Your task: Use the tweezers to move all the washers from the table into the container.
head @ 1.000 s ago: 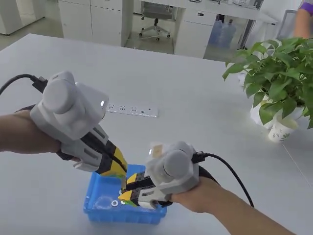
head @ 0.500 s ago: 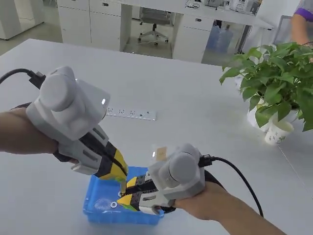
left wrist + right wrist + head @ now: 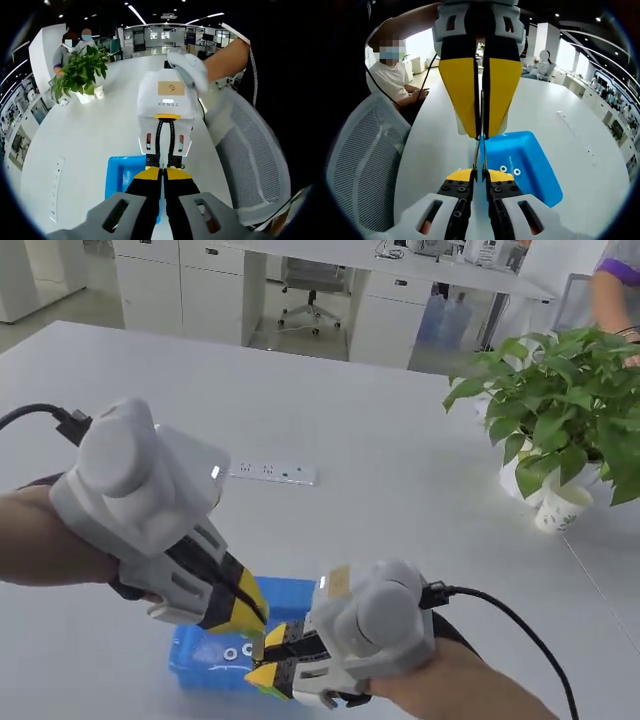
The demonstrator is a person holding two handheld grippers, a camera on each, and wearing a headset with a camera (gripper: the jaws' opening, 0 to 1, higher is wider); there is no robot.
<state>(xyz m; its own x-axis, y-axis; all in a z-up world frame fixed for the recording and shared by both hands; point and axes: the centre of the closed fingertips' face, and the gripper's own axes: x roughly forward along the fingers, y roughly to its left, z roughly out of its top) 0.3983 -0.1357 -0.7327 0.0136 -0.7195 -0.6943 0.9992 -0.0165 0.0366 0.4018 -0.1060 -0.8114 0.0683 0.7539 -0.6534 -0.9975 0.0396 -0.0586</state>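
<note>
Washers (image 3: 503,168) lie in the blue container (image 3: 536,150) while we see the left gripper (image 3: 481,134) and right gripper (image 3: 474,175) jaws clamped on the tweezers (image 3: 478,152), which an uneven pull could twist loose.

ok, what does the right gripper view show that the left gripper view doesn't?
Right gripper view: two washers lying in the blue container, and thin tweezers running between the left gripper and right gripper tips. Left gripper view: a potted plant with a paper cup beside it. Both: the container, the white table, the power strip, both grippers tip to tip.
</note>
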